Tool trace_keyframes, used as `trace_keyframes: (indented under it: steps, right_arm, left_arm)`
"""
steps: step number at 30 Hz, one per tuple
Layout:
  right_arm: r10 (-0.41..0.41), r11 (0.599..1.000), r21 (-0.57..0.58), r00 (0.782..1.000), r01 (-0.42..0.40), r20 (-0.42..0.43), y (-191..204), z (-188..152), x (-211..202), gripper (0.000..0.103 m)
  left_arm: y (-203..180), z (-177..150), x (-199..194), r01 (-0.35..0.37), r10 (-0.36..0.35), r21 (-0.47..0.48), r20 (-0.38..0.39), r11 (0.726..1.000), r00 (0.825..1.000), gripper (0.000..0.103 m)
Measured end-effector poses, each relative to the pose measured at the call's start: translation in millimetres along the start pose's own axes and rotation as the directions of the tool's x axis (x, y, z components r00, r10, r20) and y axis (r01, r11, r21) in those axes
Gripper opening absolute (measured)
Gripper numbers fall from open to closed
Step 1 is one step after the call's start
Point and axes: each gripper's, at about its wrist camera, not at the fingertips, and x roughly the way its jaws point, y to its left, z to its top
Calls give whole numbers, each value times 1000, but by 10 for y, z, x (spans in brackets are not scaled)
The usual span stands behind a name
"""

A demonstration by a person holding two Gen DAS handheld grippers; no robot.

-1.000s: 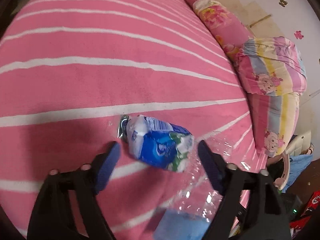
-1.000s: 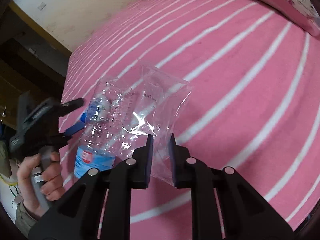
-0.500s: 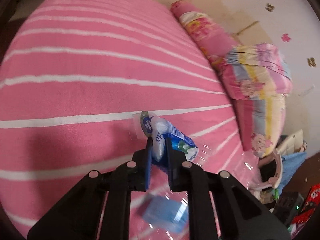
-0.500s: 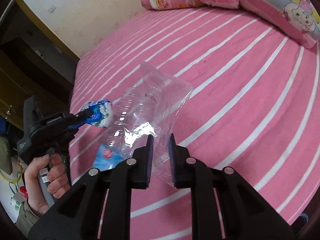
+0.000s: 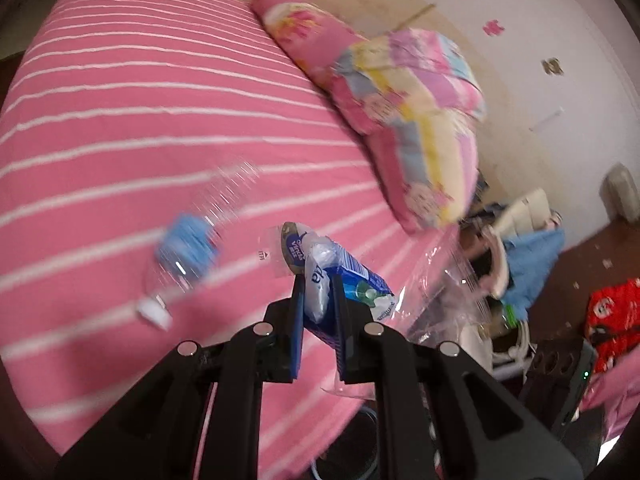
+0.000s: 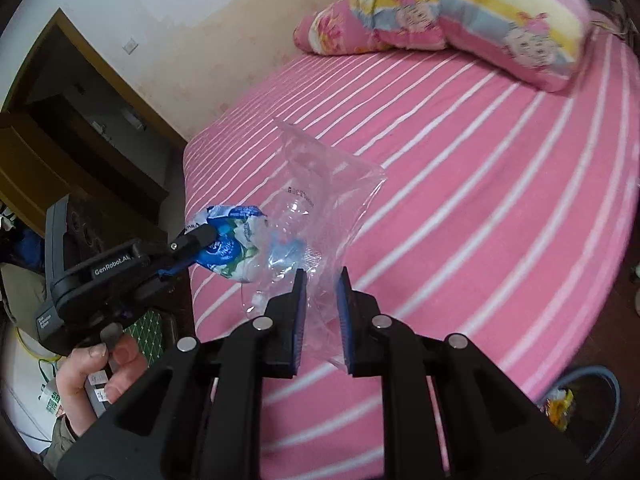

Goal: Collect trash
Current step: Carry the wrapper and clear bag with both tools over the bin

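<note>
Blue-white wrapper (image 5: 344, 276) sits pinched in the left tongs (image 5: 318, 300), lifted off the bed (image 5: 120, 120), centre of frame in left view; in right view it's mid-left, just beside the clear bag (image 6: 328, 200), which the right tongs (image 6: 322, 312) hold, pads narrow on the film. To do it well, I'd say: keep bag mouth open & facing the wrapper, push it fully inside before letting go, since the film is floppy. Plastic bottle (image 5: 192, 240) is blurred, left of centre; can't tell if it's inside the bag.
</note>
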Motion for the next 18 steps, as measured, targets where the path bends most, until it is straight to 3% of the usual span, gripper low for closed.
trace_keyframes:
  steps: [9,14,18]
  right_arm:
    - [-94,995,46,993,91,70,-322,-547,-1055,16]
    - [-200,979,50,977,197,77,-547,-866,-1496,16]
    - [-238,970,73,968,232,84,-773,-1110,-1788,16]
  left_arm:
    - [-794,-758,-105,58,-51,91,-73,994,996,12]
    - [-1223,-1307,19,77,-53,163,-145,984,988,12]
    - [-1451,-1697,156,86,-46,200,-196,976,979,12]
